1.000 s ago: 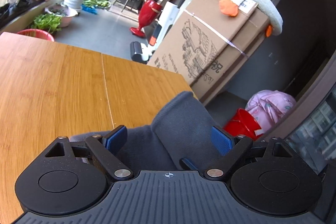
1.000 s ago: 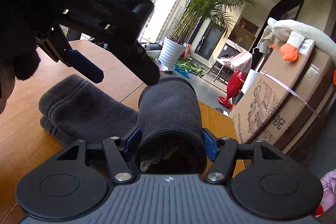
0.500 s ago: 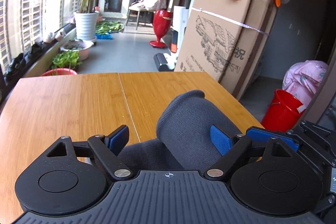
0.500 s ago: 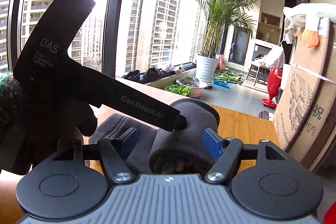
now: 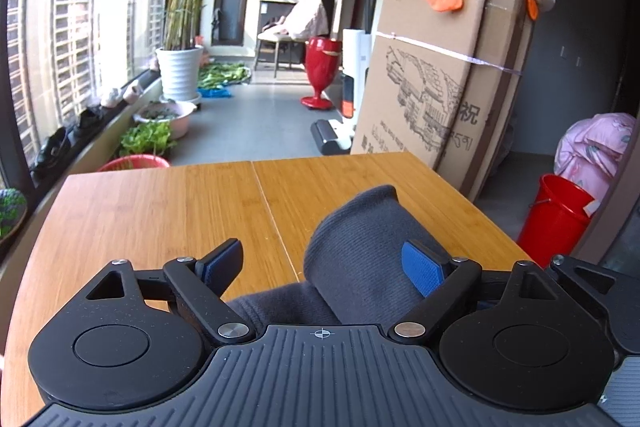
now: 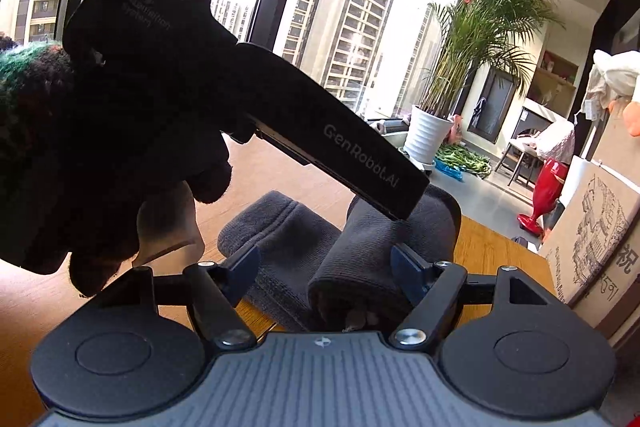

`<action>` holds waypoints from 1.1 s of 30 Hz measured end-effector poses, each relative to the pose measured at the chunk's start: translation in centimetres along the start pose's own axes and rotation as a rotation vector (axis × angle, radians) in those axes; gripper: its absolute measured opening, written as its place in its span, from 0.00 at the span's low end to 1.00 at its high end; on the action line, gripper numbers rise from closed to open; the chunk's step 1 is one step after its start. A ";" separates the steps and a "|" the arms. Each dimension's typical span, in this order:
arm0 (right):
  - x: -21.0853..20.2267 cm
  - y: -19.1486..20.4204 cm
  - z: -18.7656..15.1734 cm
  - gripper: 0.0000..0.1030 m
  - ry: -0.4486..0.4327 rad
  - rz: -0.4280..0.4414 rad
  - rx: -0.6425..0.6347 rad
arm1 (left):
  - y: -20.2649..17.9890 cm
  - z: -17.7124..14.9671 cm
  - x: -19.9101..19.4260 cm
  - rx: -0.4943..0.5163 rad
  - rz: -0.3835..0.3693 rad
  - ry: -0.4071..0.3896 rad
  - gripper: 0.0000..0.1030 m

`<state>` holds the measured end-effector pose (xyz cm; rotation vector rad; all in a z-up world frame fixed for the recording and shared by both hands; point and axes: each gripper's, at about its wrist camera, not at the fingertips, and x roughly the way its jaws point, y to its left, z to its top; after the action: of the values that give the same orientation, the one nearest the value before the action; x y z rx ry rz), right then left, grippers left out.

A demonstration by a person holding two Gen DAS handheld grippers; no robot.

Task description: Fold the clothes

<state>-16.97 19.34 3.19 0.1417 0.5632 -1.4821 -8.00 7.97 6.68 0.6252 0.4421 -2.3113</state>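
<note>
A dark grey knitted garment point(image 5: 360, 239) lies folded on the wooden table point(image 5: 160, 211), with one end standing up as a thick roll point(image 6: 400, 239) beside a flatter folded part point(image 6: 280, 227). My left gripper point(image 5: 322, 263) is open above the cloth; the roll sits against its right pad and its left pad is over bare wood. My right gripper point(image 6: 324, 263) has its jaws opening around the roll's near end. Its right pad touches the roll and its left pad stands apart. The left gripper's black housing point(image 6: 304, 115) crosses the right wrist view above the roll.
A person's dark-gloved hand point(image 6: 80, 167) holds the left gripper. Tall cardboard boxes point(image 5: 440, 87) and a red bucket point(image 5: 556, 219) stand off the table's right side. A potted palm point(image 5: 178, 67) stands on the floor beyond the far edge.
The right jaws have widened and their left pad has come off the roll. The left wrist view has rolled level. The left gripper's housing now sits higher in the right wrist view.
</note>
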 end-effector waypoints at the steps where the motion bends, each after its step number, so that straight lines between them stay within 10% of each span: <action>1: -0.3 -0.5 0.0 0.73 -0.006 0.003 0.024 | 0.5 -0.2 0.4 -0.012 -0.001 0.013 0.89; 10: 0.5 -7.2 -3.0 0.84 0.005 0.008 0.572 | 5.1 -1.5 1.1 -0.211 -0.041 0.043 0.93; 13: 1.0 -8.2 -4.2 0.62 0.005 0.092 0.709 | 6.8 -1.7 0.4 -0.292 -0.051 0.036 0.91; 19: -0.4 -3.7 0.2 0.47 0.026 -0.102 0.195 | 10.4 -1.6 -1.2 -0.444 -0.102 0.006 0.91; 25: 0.9 5.6 1.0 0.47 0.015 -0.145 -0.329 | 8.0 -0.1 -2.1 -0.345 -0.185 0.005 0.92; 30: 0.3 5.6 1.1 0.49 0.007 -0.041 -0.299 | 7.3 -0.9 -1.0 -0.290 -0.112 0.041 0.68; 33: -0.9 1.0 1.7 0.79 -0.010 0.097 0.004 | 9.4 -1.3 -1.2 -0.389 -0.119 0.023 0.66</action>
<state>-15.51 19.53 4.84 0.1623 0.5381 -1.3896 -0.23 2.59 4.95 0.4423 0.9343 -2.2406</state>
